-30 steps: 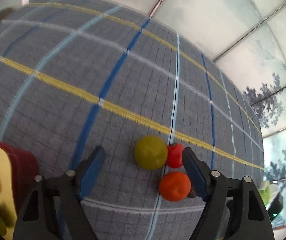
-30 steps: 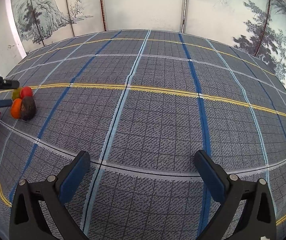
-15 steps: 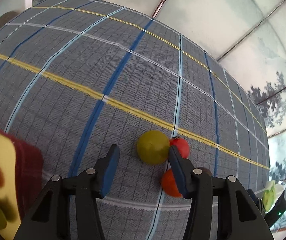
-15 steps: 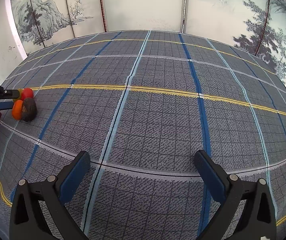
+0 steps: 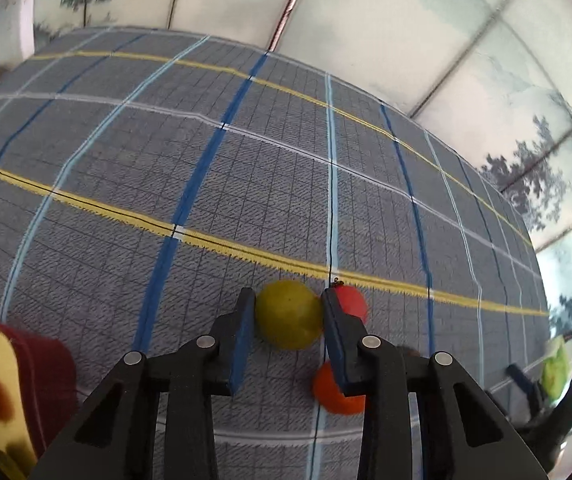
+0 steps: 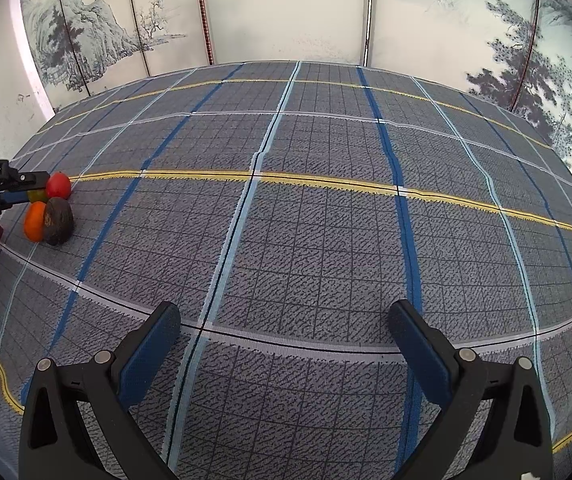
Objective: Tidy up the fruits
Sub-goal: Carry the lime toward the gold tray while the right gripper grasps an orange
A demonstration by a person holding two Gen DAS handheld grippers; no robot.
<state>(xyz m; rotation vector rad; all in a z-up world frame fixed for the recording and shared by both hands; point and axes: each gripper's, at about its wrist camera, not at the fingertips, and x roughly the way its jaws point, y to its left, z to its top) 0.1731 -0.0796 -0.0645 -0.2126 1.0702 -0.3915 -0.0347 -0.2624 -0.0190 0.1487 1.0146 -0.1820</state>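
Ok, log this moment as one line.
left gripper: shut on yellow-green fruit | right gripper: open, empty | red fruit, orange fruit: on cloth

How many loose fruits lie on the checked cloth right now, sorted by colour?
Yellow-green: 1, the yellow-green fruit, between the pads of the left tool
Red: 1, the red fruit
Orange: 1, the orange fruit
Dark brown: 1, the dark brown fruit
Total: 4

Bare plaid cloth [image 6: 326, 240]; fruit cluster [image 6: 51, 212] far left.
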